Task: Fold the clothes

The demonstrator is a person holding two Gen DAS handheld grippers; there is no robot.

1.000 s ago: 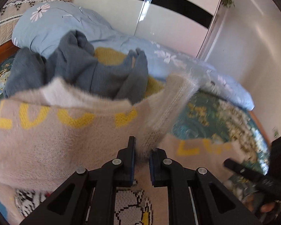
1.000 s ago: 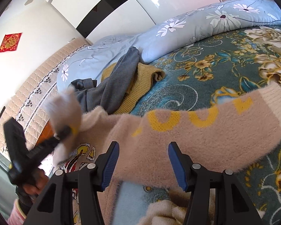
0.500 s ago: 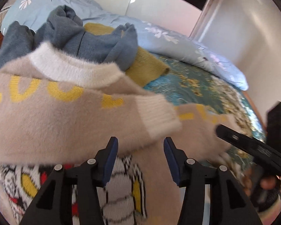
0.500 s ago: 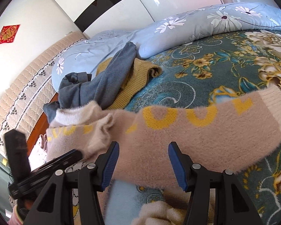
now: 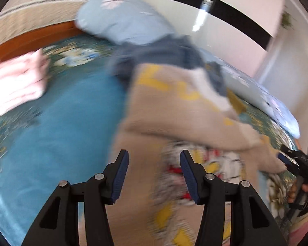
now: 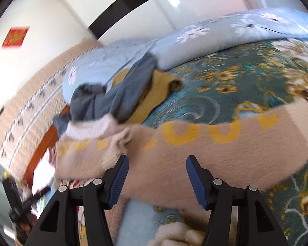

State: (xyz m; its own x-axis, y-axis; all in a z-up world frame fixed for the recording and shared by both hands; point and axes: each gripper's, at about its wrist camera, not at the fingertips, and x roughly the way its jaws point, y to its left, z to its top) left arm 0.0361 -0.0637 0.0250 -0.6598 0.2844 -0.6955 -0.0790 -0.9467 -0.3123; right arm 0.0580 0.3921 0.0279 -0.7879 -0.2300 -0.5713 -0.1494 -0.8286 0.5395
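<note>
A fuzzy beige sweater (image 5: 174,112) with yellow letters and a cartoon front lies spread on the teal floral bedspread (image 5: 67,127). My left gripper (image 5: 154,153) hovers open over the sweater's left edge with nothing between its pads; this view is motion-blurred. My right gripper (image 6: 157,157) stands over the long sleeve (image 6: 215,153) stretched across the bed. Its jaws are opening and the pads are not pressing on the cloth. The other sleeve's cuff (image 6: 115,143) lies folded onto the body. The right gripper (image 5: 291,157) also shows at the sweater's right side, the left gripper (image 6: 30,198) at lower left.
A grey-blue garment (image 6: 113,102) lies heaped on a mustard one (image 6: 154,94) behind the sweater, against a light blue flowered duvet (image 6: 195,41). Folded pink clothes (image 5: 16,86) sit at the left near the wooden bed edge (image 5: 30,39). A padded headboard and a wardrobe stand behind.
My left gripper let go of the sleeve cuff, opened, and swung quickly to the left. The cuff now lies on the sweater. The right gripper stayed in place.
</note>
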